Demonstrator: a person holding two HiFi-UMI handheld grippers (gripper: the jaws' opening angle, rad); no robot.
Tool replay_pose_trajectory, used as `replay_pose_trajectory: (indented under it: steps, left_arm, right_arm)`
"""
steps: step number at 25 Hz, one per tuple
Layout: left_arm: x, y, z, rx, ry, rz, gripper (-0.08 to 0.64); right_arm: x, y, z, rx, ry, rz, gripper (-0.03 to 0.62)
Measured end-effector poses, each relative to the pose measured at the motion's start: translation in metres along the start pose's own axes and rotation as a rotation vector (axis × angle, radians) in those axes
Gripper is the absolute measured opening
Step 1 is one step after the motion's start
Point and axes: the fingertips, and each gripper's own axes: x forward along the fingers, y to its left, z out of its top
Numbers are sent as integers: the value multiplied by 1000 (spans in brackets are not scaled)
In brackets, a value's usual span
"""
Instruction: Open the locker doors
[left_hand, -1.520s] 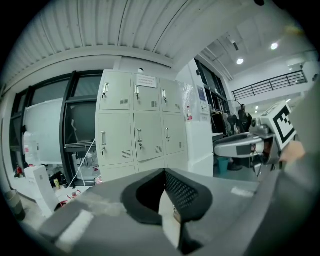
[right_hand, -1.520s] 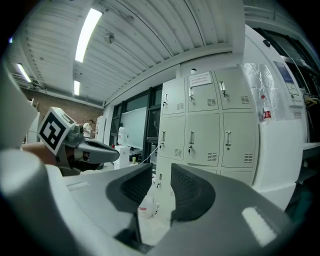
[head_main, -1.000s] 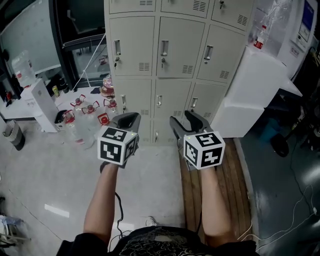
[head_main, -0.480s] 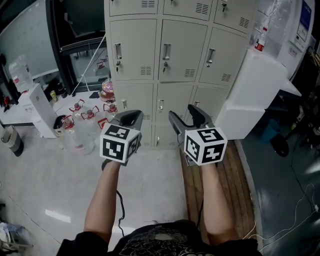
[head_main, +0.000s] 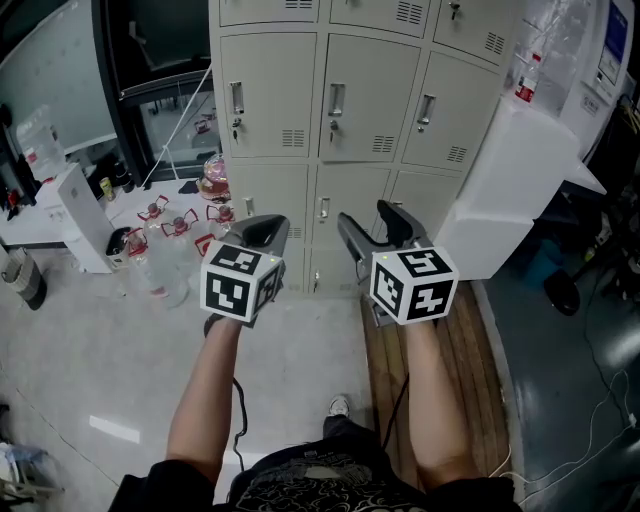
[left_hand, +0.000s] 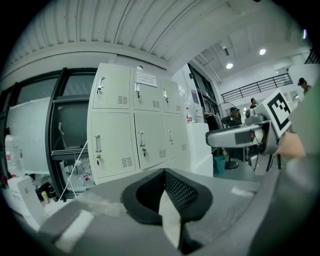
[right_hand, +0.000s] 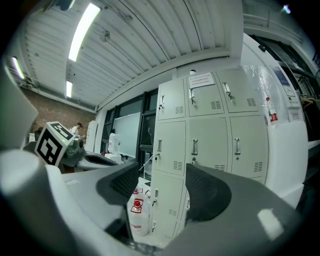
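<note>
The beige lockers (head_main: 330, 100) stand ahead with every door shut; each door has a small metal handle (head_main: 337, 98). Both grippers hang in the air short of them, touching nothing. My left gripper (head_main: 262, 232) is shut, its black pads (left_hand: 175, 192) meeting with nothing between, and the lockers (left_hand: 135, 135) show beyond it. My right gripper (head_main: 372, 228) is open; its jaws have just been opening and nothing is between them. Between its pads (right_hand: 207, 192) the lower doors of the lockers (right_hand: 210, 130) show. Each gripper appears in the other's view: the right gripper (left_hand: 240, 136) and the left gripper (right_hand: 100, 161).
Several water bottles with red caps (head_main: 165, 230) stand on the floor left of the lockers. Large white blocks (head_main: 510, 170) lean against the lockers' right side. A wooden strip (head_main: 470, 340) runs along the floor under my right arm. Cables (head_main: 600, 380) lie at the right.
Both grippers have edged a little forward toward the lockers. The right gripper's jaws stand wider apart than before. A shoe has come into view at the bottom.
</note>
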Motion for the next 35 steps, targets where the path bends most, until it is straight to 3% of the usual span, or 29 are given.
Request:
replay_pose_trajectory:
  steps: [12,35]
  left_arm:
    - [48,33,-6,-7,15,49,2]
    - [205,126,25,-30,39,180,2]
  right_arm:
    - [56,-35,-6,8,-19,43,281]
    - [220,-146,-3,29,-7,178,281]
